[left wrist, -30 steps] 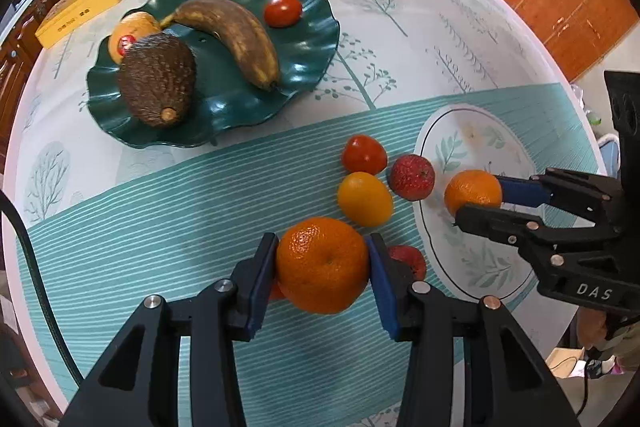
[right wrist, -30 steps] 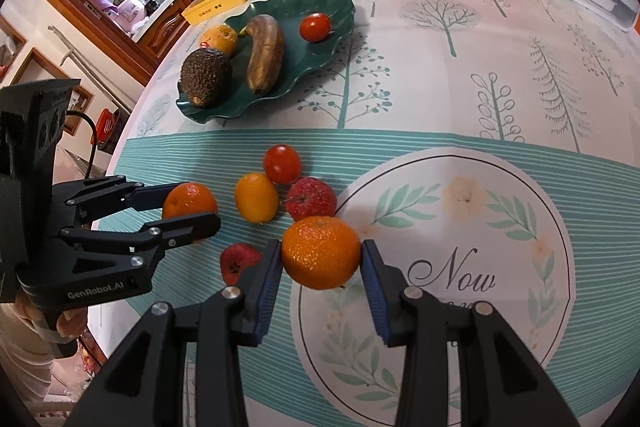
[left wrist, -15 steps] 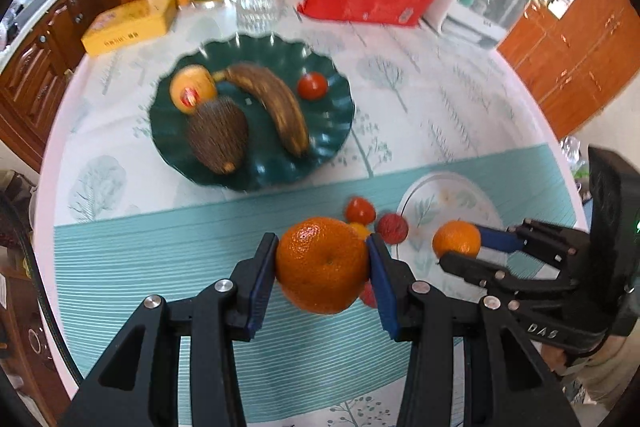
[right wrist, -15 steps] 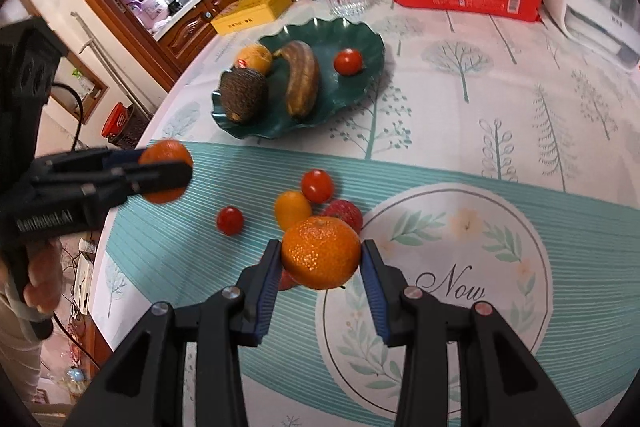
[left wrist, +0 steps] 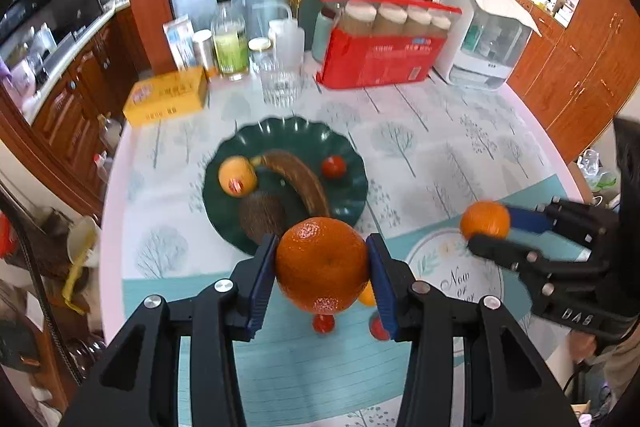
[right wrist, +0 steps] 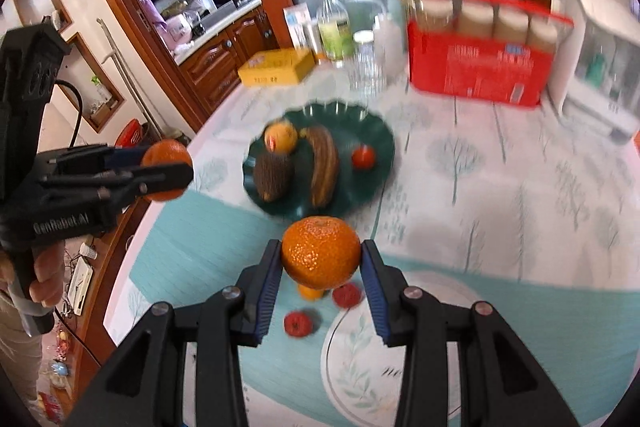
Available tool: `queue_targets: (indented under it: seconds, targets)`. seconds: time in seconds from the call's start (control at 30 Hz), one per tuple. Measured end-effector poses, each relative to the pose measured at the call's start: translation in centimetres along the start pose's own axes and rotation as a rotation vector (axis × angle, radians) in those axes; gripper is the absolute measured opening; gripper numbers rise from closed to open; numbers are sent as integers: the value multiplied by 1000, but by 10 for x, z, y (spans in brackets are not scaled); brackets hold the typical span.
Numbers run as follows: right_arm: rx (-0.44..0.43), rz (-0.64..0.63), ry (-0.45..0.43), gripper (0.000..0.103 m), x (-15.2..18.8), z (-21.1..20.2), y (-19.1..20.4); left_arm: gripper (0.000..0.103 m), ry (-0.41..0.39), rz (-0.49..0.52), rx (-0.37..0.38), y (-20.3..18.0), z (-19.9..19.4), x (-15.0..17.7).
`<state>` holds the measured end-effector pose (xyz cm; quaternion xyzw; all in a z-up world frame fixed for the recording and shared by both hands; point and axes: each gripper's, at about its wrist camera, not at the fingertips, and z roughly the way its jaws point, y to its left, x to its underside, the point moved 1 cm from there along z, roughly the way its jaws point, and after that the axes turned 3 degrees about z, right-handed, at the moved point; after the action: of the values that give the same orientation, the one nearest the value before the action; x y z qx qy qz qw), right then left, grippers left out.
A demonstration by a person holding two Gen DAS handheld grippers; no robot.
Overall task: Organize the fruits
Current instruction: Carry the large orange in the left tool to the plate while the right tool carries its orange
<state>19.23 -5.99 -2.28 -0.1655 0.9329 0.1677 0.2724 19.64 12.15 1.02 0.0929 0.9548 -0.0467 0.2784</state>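
Now, the scene line by line.

Left claw: the left claw [left wrist: 322,265] pinches an orange [left wrist: 322,264] between its blue pads, held in the air above the near part of the desk [left wrist: 440,131].

Right claw: the right claw [right wrist: 321,254] pinches a second orange [right wrist: 321,253] the same way, also clear of the desk.

Green plate: the green plate [left wrist: 352,187] sits toward the far left part of the desk and already carries a banana [left wrist: 298,183], a dark rough fruit [left wrist: 262,219], a stickered yellow fruit [left wrist: 237,175] and a small tomato [left wrist: 334,167].

Loose fruit: a few small red and orange pieces [right wrist: 298,323] lie on the desk near its front edge, partly hidden under the held oranges.

Stage, as I judge it: both oranges are lifted and look bound for the plate.

Risk, crowding: free space on the plate is mostly at its right side; two oranges set down together could knock the tomato or roll off the wavy rim.

Risk, collision: both claws heading for one plate could bump each other.

Risk, grip: round skin on narrow pads may slip if a claw tilts.

Risk, far edge: a glass [left wrist: 280,85] and bottles [left wrist: 229,39] stand just behind the plate; overreaching could tip them.
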Motion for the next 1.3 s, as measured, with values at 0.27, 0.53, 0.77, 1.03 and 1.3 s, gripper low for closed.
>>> queue_targets:
  seconds: [0.27,0.53,0.77,1.03,1.3]
  targets:
    - [38,-10,-84,40,-79,-14,4,43,-40,32,-57,7,-15,-44]
    - [65,34,-86,40,-137,22,1,43,-29,1,-81,34,12,-84]
    - [109,63,17,40,-146,101,-9,43,5,-64,-69,62,69,-94]
    - [115,97,144,40,-128,182,-16,43,77,-103,-41,84,143,-89]
    - [111,101,218,40,-121,232,-24,43,164,-135,2,99,207,-77]
